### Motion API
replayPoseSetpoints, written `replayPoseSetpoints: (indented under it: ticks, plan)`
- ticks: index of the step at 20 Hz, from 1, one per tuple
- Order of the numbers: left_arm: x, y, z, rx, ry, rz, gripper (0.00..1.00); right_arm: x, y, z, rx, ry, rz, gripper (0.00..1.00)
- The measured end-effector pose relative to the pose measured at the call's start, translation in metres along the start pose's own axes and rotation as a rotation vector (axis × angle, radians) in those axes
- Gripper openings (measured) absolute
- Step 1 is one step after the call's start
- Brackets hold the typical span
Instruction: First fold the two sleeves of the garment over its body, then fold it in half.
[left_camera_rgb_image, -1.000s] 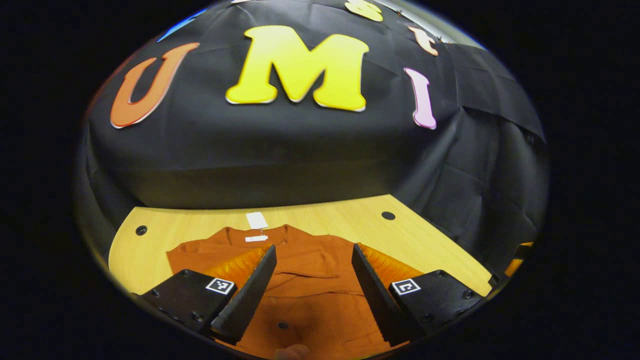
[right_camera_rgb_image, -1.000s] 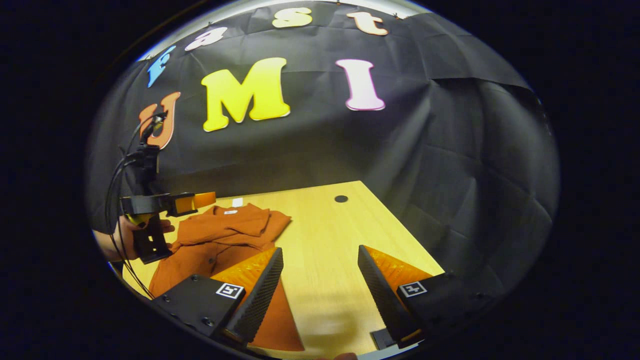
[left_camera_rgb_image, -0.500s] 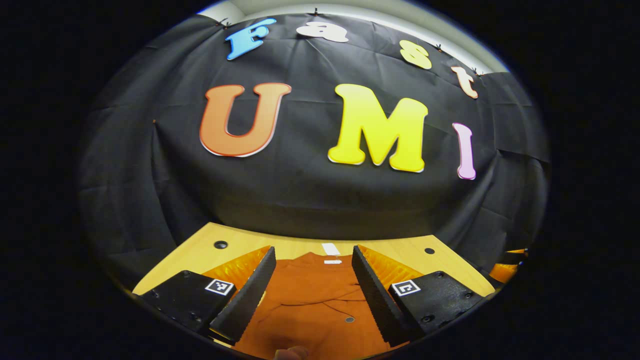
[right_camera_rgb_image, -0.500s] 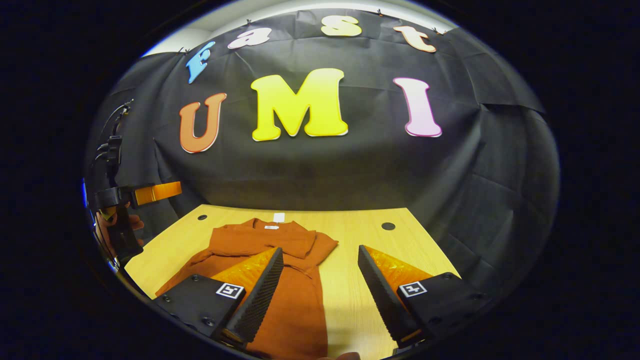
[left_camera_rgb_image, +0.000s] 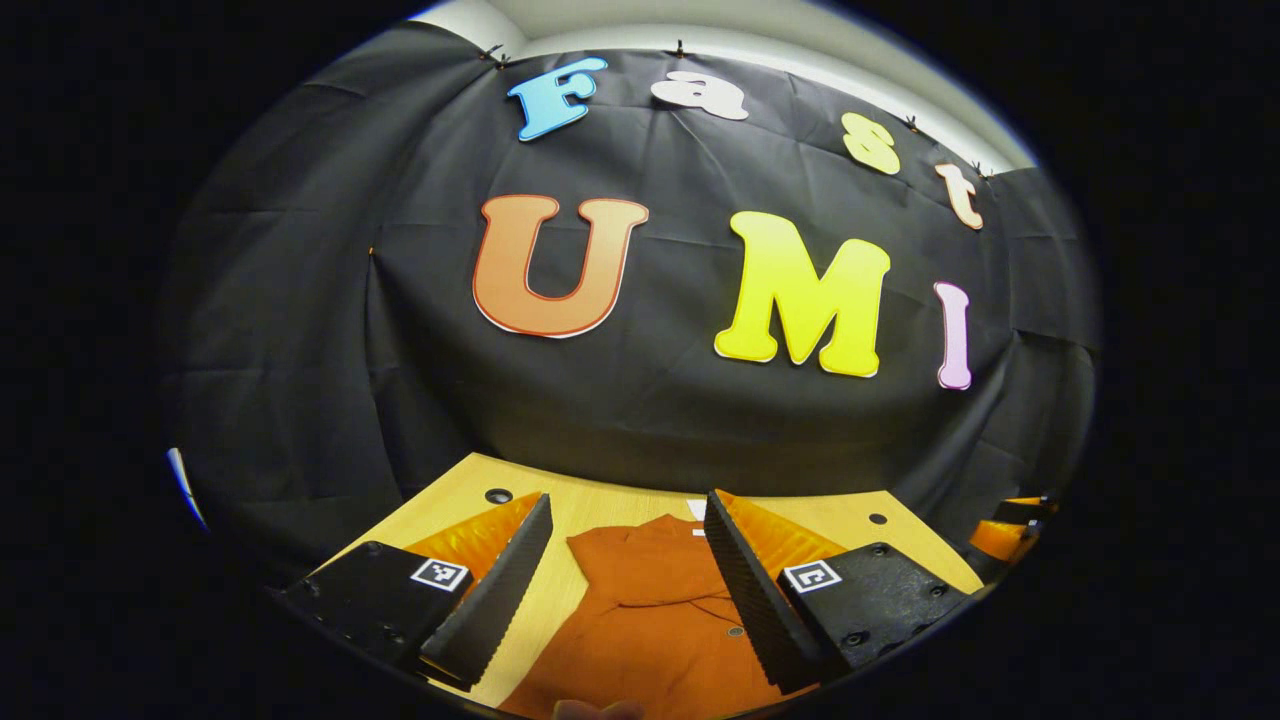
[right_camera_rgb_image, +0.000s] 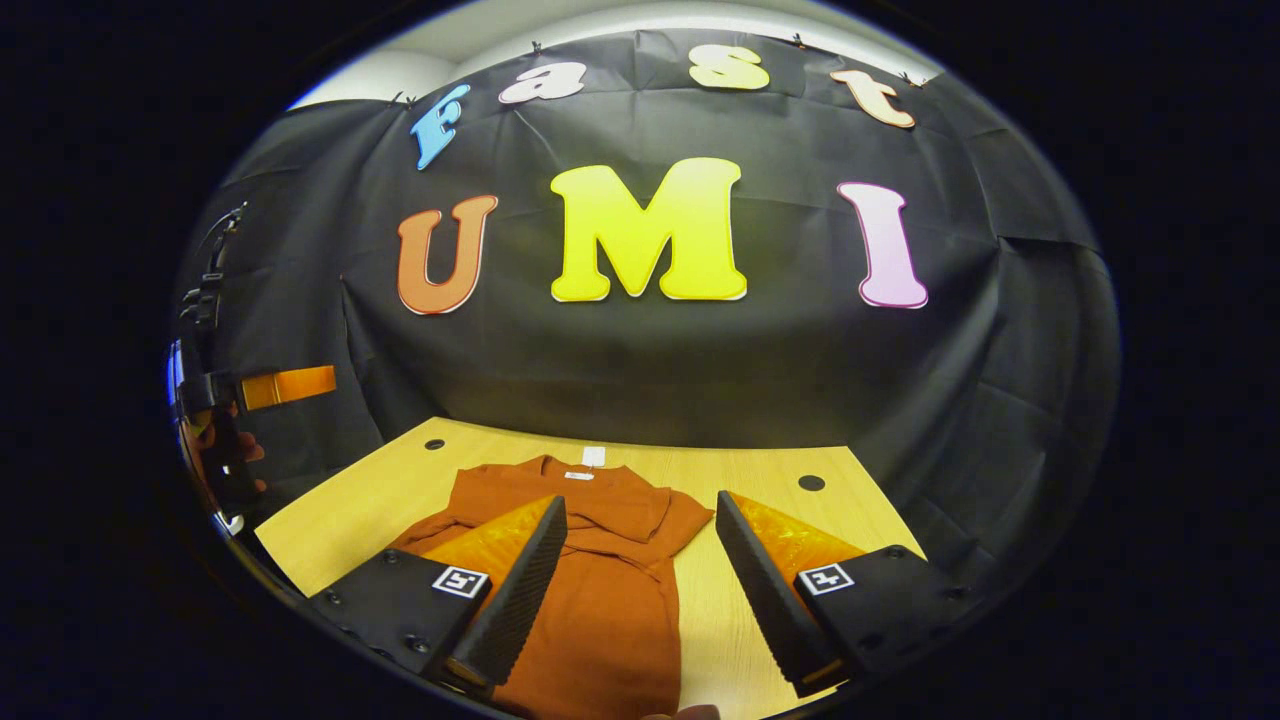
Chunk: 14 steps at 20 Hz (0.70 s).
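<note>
hovering above the table (right_camera_rgb_image: 760, 470), both grippers stood wide open with nothing between their fingers.
the rust-orange garment (right_camera_rgb_image: 600, 560) lay flat on the wooden table, collar toward the black booth wall, both sleeves laid over its body. the left gripper (left_camera_rgb_image: 628, 590) hung over it; the right gripper (right_camera_rgb_image: 640, 590) hung over its right edge. a hand (right_camera_rgb_image: 215, 455) held the left gripper.

garment (right_camera_rgb_image: 600, 590) hem cut off, white tag (right_camera_rgb_image: 594, 456) unreadable
</note>
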<state>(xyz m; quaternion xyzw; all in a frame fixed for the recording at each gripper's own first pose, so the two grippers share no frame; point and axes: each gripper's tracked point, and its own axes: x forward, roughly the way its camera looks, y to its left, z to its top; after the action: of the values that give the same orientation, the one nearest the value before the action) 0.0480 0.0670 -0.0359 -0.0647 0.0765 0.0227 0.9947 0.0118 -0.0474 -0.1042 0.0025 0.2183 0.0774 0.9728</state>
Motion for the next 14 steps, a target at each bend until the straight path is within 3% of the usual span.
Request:
replayPoseSetpoints:
  ticks: [6,9,14]
  plan:
    - [-0.031,0.034,-0.069,0.017,0.177,-0.02,0.99,-0.015,-0.01,-0.043,-0.014,0.115,0.002,0.96]
    - [-0.048,0.051,-0.118,-0.029,0.341,-0.031,0.99,-0.03,-0.015,-0.077,-0.028,0.205,0.013,0.96]
    - [-0.091,0.058,-0.226,-0.056,0.672,-0.133,0.99,-0.061,-0.033,-0.151,0.009,0.372,0.012,0.96]
